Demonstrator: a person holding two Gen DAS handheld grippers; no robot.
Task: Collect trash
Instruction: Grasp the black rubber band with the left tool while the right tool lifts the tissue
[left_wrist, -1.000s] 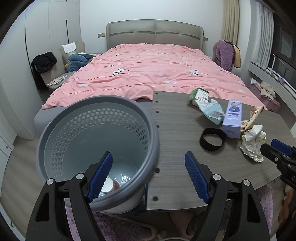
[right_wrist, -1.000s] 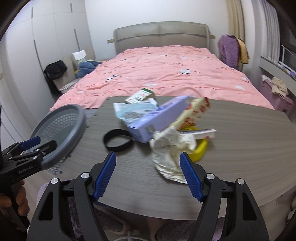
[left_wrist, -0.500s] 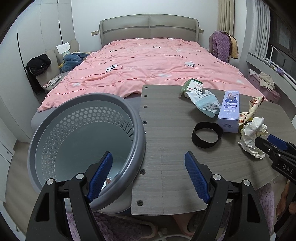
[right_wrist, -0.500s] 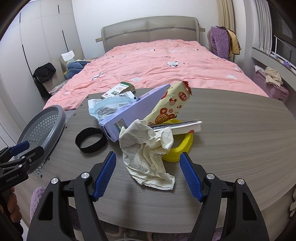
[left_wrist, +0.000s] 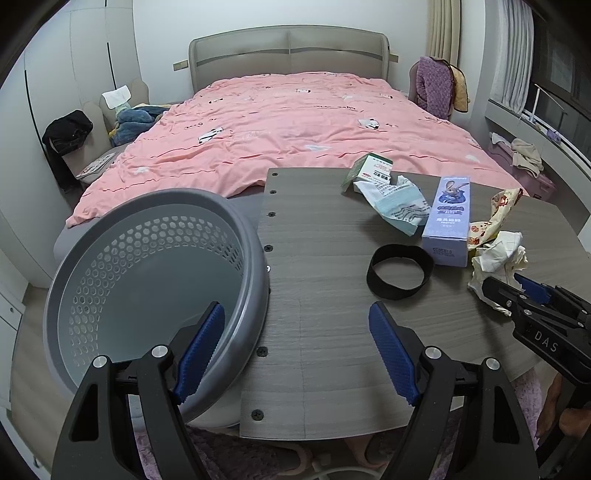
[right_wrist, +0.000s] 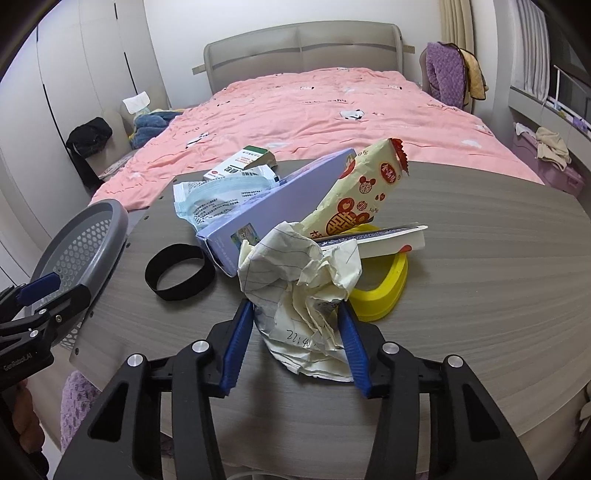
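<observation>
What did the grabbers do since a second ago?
The right gripper moved forward and closed around the crumpled paper. The left gripper drew back from the gray bin, still open and empty. The box, wrappers and black band stayed put.

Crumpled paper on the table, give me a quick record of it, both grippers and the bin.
crumpled paper: lined sheet, wadded, on the table nearest the right gripper
right gripper: fingers either side of the paper, closed in on it
left gripper: open, holding nothing
bin: grey, perforated, tilted against the table's left edge
other trash: purple box, snack wrapper, black band
</observation>
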